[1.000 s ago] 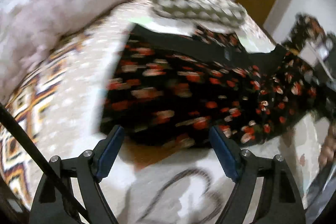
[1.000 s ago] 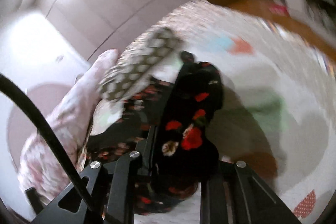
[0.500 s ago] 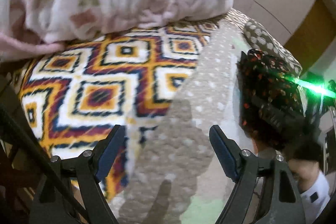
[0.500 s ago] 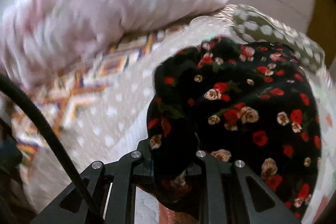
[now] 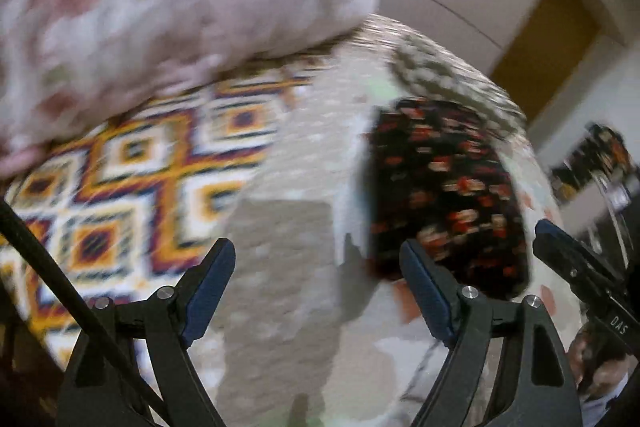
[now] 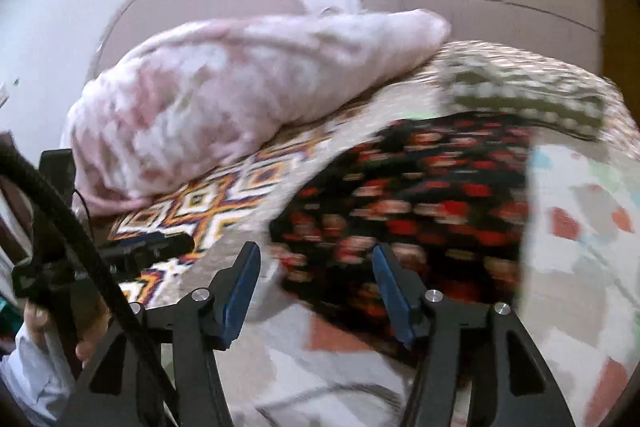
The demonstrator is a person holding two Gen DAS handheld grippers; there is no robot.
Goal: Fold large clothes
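A black garment with red flowers point(image 6: 420, 207) lies folded in a flat pile on the bed. My right gripper point(image 6: 316, 287) hovers over its near edge with the jaws opening. The blue pads point(image 6: 240, 287) stand apart and press on nothing. In the left wrist view the same garment point(image 5: 448, 195) lies ahead and to the right of my left gripper point(image 5: 320, 291), which is open over bare beige sheet with nothing between its fingers. The right gripper's black finger point(image 5: 580, 275) shows at that view's right edge. Both views are motion-blurred.
A pink mottled blanket point(image 6: 240, 95) is heaped at the back left on a geometric orange and navy spread point(image 5: 132, 167). A dotted olive cushion point(image 6: 528, 95) lies behind the garment. The sheet point(image 6: 580, 227) with coloured patches lies to the right. A hand point(image 6: 40, 319) holds the left gripper.
The right gripper, earlier shut on the hanging garment, has opened, and the garment now lies on the bed. Both views have swung. The left gripper stayed open.
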